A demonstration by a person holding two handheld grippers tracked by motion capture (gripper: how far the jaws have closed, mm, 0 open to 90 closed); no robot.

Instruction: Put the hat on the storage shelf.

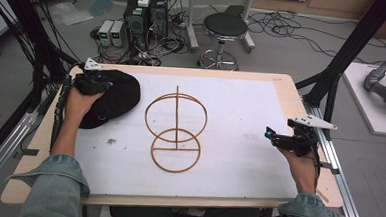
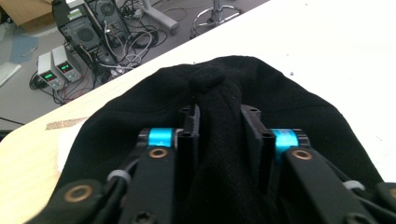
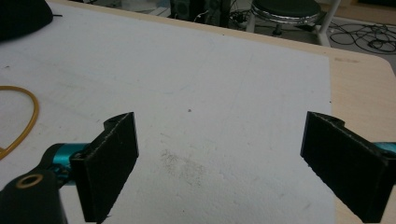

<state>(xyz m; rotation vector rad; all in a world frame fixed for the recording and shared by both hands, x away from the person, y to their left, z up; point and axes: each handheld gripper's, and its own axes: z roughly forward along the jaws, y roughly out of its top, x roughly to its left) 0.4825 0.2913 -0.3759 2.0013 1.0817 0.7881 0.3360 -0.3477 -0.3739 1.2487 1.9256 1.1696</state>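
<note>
High view: left gripper (image 1: 96,82) on black cap (image 1: 114,100) at bench (image 1: 287,91) far-left corner; jaws hidden by hand and cap. Wire hat stand (image 1: 176,129) mid-bench, apart from cap.
Left gripper view: jaws pinch raised fold of cap crown; brim not visible.
Right gripper view: right gripper (image 3: 219,163) jaws wide apart, empty, above white mat (image 3: 210,84); stand ring cut off at left edge.

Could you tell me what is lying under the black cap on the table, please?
The black cap rests on the white mat, its edge over the wooden table border. The left gripper pinches a fold of its fabric. Anything beneath the cap is covered.
</note>
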